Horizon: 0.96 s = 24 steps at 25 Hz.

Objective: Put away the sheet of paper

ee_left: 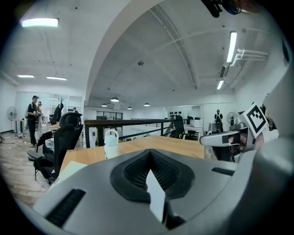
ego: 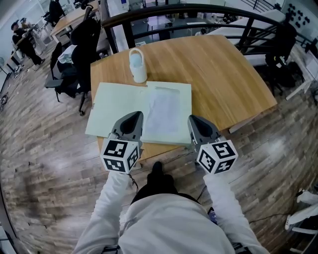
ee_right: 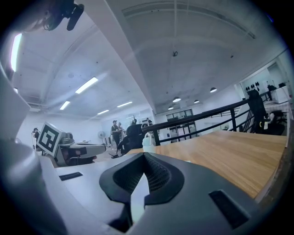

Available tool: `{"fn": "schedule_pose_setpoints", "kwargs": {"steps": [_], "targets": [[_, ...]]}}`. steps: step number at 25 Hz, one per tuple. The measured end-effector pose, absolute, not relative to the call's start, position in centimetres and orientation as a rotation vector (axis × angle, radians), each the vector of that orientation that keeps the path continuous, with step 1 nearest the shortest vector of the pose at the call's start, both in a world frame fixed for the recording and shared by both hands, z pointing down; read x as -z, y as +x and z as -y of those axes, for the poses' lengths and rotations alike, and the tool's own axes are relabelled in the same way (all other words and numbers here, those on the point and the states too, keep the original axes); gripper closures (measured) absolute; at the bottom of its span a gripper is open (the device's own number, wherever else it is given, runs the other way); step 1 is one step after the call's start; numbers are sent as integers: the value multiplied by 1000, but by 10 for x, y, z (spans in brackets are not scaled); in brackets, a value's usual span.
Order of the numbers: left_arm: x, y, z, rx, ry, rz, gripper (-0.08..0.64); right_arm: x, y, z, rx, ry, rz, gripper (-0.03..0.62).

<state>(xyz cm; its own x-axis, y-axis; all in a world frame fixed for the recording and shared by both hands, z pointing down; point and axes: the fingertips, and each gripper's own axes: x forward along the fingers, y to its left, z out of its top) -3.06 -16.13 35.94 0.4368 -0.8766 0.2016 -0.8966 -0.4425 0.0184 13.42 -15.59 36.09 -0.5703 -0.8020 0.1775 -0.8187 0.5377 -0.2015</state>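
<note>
The sheet of paper (ego: pixel 161 110) lies flat on the right half of an open pale green folder (ego: pixel 112 106). The folder rests at the near edge of the wooden table (ego: pixel 223 74), a little toward its left side, and its near edge hangs slightly over the table edge. The left gripper (ego: pixel 133 118) sits over the folder's near edge, just left of the sheet. Its jaws are closed together on a thin pale edge, which by its place seems to be the folder. The right gripper (ego: pixel 193 120) is at the folder's near right corner, just beside the sheet, and its jaws are also pressed together on a thin pale edge in the same way. A white bottle with a handle (ego: pixel 137 64) stands upright, touching the far edge of the folder near the fold. Nothing lies on top of the sheet. Past the far edge of the table runs a dark railing (ego: pixel 189 10). To the left, on the wooden floor, stands a black office chair (ego: pixel 82 44), and farther off a person (ego: pixel 22 39) stands by other desks.
</note>
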Motion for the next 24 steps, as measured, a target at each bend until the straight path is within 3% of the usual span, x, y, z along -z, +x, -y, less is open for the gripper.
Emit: {"fn": "schedule_pose_setpoints", "kwargs": {"steps": [24], "targets": [[-349,-34,153,-157,2567,1598,541,-359,140,153,-341,1466,2695,566]]}}
